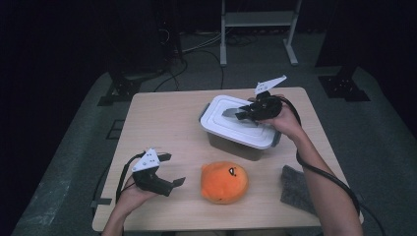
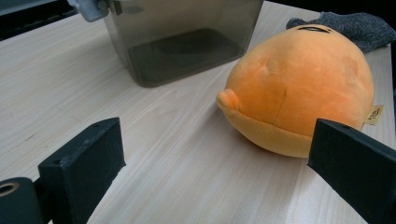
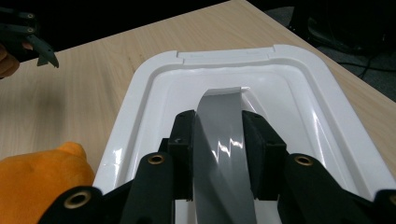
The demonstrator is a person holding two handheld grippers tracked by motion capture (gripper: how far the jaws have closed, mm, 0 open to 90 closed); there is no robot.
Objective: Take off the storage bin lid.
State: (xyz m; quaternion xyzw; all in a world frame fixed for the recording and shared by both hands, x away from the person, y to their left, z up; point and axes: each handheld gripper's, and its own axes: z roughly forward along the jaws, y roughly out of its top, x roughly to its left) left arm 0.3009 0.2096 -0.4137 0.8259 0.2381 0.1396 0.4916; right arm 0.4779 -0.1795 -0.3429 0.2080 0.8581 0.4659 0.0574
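Right gripper view: right claw [image 3: 218,140] clamped on grey handle [image 3: 222,140], long axis away from camera.

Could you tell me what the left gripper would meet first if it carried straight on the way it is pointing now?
Most likely the orange plush toy: the left gripper has its jaws open toward it across bare table, with nothing between. The toy sits slightly off centre, so contact may be glancing.

A light wooden table [image 1: 162,123] with three things on it.
A lidded plastic box [image 1: 236,142] stands toward the far right, an orange plush toy [image 1: 224,182] sits just in front of it near the front edge, and a grey cloth [image 1: 296,189] lies at the right front corner.
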